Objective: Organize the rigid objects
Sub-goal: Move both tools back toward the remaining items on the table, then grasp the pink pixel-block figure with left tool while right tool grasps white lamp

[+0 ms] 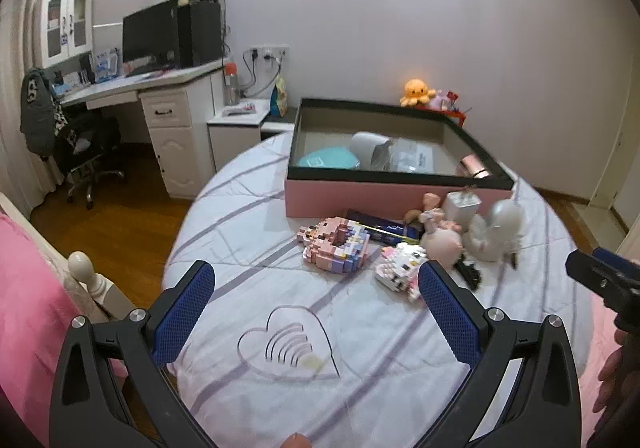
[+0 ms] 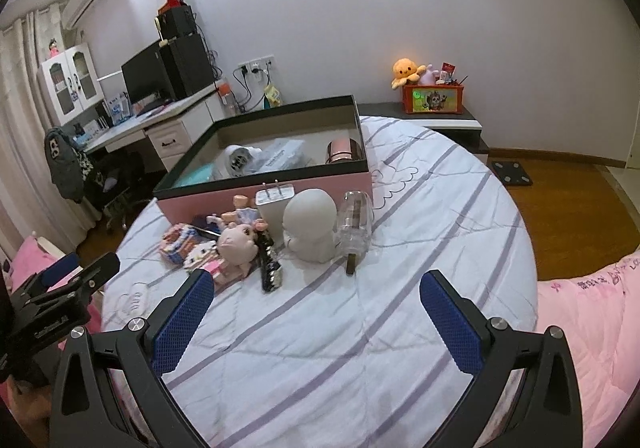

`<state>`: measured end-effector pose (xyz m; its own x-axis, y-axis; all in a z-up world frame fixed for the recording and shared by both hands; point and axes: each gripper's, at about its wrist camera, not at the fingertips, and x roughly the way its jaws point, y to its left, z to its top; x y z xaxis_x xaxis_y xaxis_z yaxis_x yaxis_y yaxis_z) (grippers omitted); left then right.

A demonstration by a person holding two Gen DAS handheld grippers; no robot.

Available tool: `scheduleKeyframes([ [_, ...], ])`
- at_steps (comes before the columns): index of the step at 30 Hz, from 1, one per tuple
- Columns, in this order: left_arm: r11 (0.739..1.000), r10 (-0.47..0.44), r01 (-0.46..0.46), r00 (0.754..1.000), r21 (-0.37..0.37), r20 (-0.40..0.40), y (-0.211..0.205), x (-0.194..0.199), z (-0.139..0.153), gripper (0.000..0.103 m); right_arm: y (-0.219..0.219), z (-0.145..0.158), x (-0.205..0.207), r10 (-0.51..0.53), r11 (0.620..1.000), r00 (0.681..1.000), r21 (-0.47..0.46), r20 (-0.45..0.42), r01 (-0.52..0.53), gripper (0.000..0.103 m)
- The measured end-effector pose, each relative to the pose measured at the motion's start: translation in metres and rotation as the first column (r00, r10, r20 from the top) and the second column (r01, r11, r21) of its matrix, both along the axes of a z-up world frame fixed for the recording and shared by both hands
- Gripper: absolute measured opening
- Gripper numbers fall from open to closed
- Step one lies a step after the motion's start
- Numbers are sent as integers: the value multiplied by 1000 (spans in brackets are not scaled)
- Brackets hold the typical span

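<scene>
A pink box (image 1: 360,198) (image 2: 192,206) with a black rim stands open on the striped bed sheet and holds a white device (image 2: 236,162), a rose-gold cylinder (image 2: 342,152) and a teal item (image 1: 328,160). In front of it lie pink block toys (image 1: 336,244) (image 2: 180,244), a white charger (image 1: 462,204) (image 2: 274,206), a pink doll (image 2: 236,244), a white round figure (image 2: 310,224), a clear bottle (image 2: 354,224) and a black clip (image 2: 270,268). My left gripper (image 1: 316,288) is open, short of the block toys. My right gripper (image 2: 316,288) is open and empty, short of the white figure.
A desk (image 1: 160,82) with a monitor and an office chair (image 1: 88,152) stand at the left. An orange toy bin (image 2: 432,98) with an octopus plush sits on a low cabinet by the wall. Pink quilt (image 2: 592,328) lies at the right, with wooden floor beyond the round bed.
</scene>
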<state>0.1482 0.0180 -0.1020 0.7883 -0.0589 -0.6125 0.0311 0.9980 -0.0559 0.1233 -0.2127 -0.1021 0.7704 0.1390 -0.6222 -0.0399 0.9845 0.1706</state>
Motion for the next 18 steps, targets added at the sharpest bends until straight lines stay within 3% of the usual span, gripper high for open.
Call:
scheduleKeyframes([
  [10,998,-32,37,994,45,-109,-7,59,-38,103,8,-23,54,20,999,998,-39,-54,-23,102],
  [13,998,-43,49,990,43,-137,-9,73,-43,103,10,-28,65,27,998,998,-58,-64,-31,99],
  [18,998,-55,57,980,6,-190,-7,89,-49,102,11,-33,77,35,997,997,-70,-72,-40,84],
])
